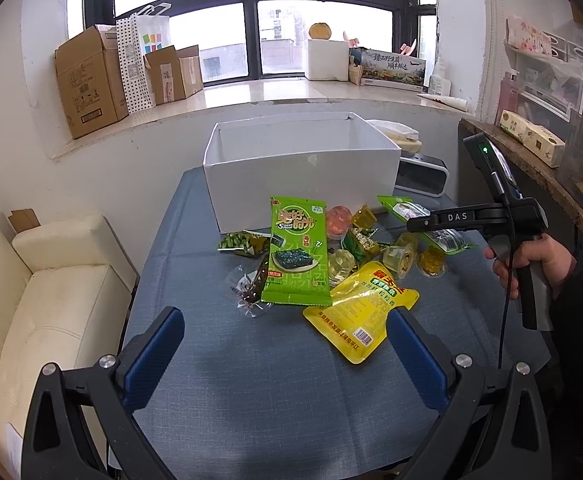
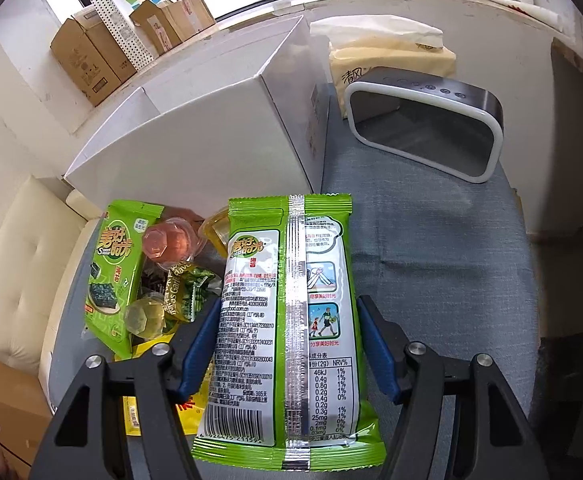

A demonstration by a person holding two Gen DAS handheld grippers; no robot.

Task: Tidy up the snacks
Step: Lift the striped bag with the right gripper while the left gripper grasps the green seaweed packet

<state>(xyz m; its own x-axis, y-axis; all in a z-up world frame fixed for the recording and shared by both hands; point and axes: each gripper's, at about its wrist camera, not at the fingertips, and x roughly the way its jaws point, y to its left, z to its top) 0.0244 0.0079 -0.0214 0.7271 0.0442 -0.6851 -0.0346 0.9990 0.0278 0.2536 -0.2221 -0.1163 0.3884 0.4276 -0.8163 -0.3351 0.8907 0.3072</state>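
Observation:
A white open box (image 1: 303,176) stands at the back of the blue-grey table (image 1: 267,380). In front of it lies a pile of snacks: a green seaweed packet (image 1: 297,252), a yellow pouch (image 1: 365,312), jelly cups (image 1: 401,258) and small wrapped sweets. My left gripper (image 1: 285,344) is open and empty, low over the table's near part. My right gripper (image 2: 287,336) is shut on a second green seaweed packet (image 2: 287,320), back side up, held beside the box's corner (image 2: 251,132). It shows from the side in the left wrist view (image 1: 431,222).
A grey mirror-faced clock (image 2: 423,124) and a tissue pack (image 2: 391,52) stand right of the box. A cream sofa (image 1: 43,300) is left of the table. Cardboard boxes (image 1: 91,80) sit on the window sill. A shelf (image 1: 531,156) runs along the right.

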